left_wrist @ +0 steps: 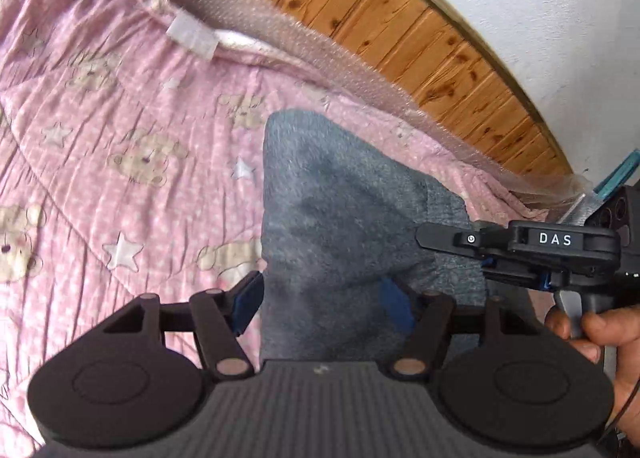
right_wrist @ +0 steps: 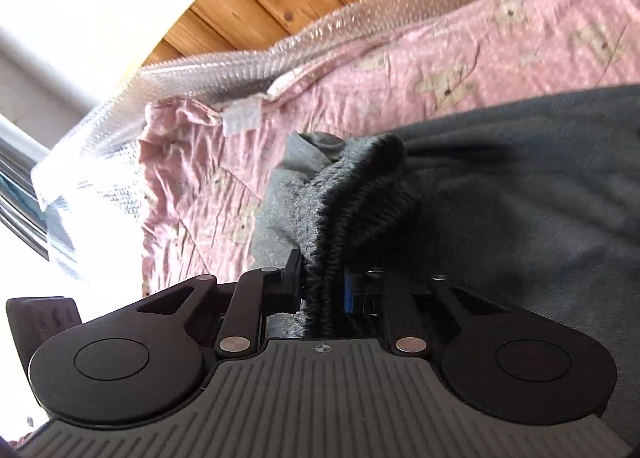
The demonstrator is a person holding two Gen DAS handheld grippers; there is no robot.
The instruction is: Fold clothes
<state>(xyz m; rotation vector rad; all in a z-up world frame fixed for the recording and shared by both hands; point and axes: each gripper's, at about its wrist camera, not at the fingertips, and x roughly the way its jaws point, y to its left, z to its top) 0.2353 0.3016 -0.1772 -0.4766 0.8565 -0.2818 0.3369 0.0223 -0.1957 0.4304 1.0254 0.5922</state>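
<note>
A grey fleece garment (left_wrist: 340, 210) lies on a pink quilt with bears and stars (left_wrist: 120, 106). My left gripper (left_wrist: 324, 298) has its jaws wide apart with the garment's near edge lying between and over them; its blue pads (left_wrist: 248, 298) do not pinch it. My right gripper (right_wrist: 320, 282) is shut on the garment's ribbed cuff or hem (right_wrist: 360, 186), bunched between the fingers. The right gripper also shows in the left wrist view (left_wrist: 440, 238), at the garment's right edge. The grey garment (right_wrist: 520, 218) fills the right of the right wrist view.
Bubble wrap (left_wrist: 320, 54) runs along the quilt's far edge, in front of a wooden headboard (left_wrist: 400, 30) and a white wall (left_wrist: 540, 18). A white label (left_wrist: 192, 34) is sewn on the quilt edge. Metal rails (right_wrist: 16, 186) stand at the left.
</note>
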